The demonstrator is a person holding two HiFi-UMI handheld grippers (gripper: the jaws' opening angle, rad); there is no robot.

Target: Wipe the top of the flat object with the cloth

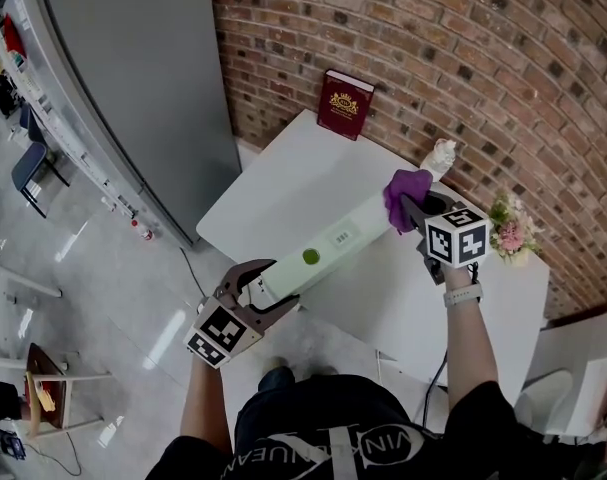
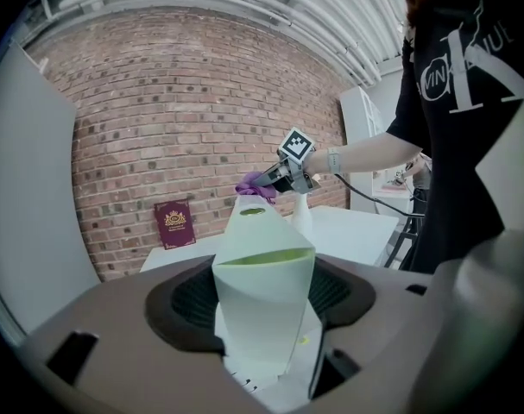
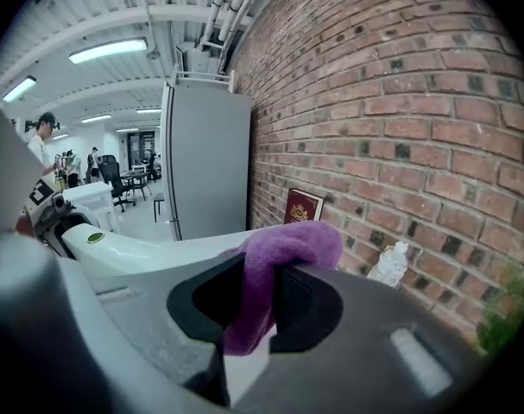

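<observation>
Brick wall [image 1: 433, 58] runs behind a white bench [image 1: 283, 183], with a tall grey cabinet [image 1: 133, 78] standing to the left of it. A dark red book [image 1: 344, 105] leans upright against the bricks at the bench's far edge. A small white bottle [image 1: 442, 155] stands farther right, and a bunch of pale flowers [image 1: 510, 230] sits at the right end.

The flat object [image 1: 328, 248] is a long white piece with a green dot on its top. It lies slantwise over the bench's near corner, its near end reaching out past the edge. That near end is in the left claw [image 1: 251, 298]. In the left gripper view the object [image 2: 262, 291] stands between the two dark pads, which close against its sides, and it stretches away toward the wall.

The right claw [image 1: 413, 208] is at the object's far end, clamped on a purple cloth [image 1: 407, 193]. In the right gripper view the cloth [image 3: 283, 261] is pinched between the pads, bunched over the top and hanging down below them. The white object [image 3: 132, 253] runs off to the left, just beside that claw. From the left gripper view the cloth [image 2: 255, 186] sits right at the object's far tip, seemingly on its top face, with the right claw [image 2: 274, 179] just behind it.
</observation>
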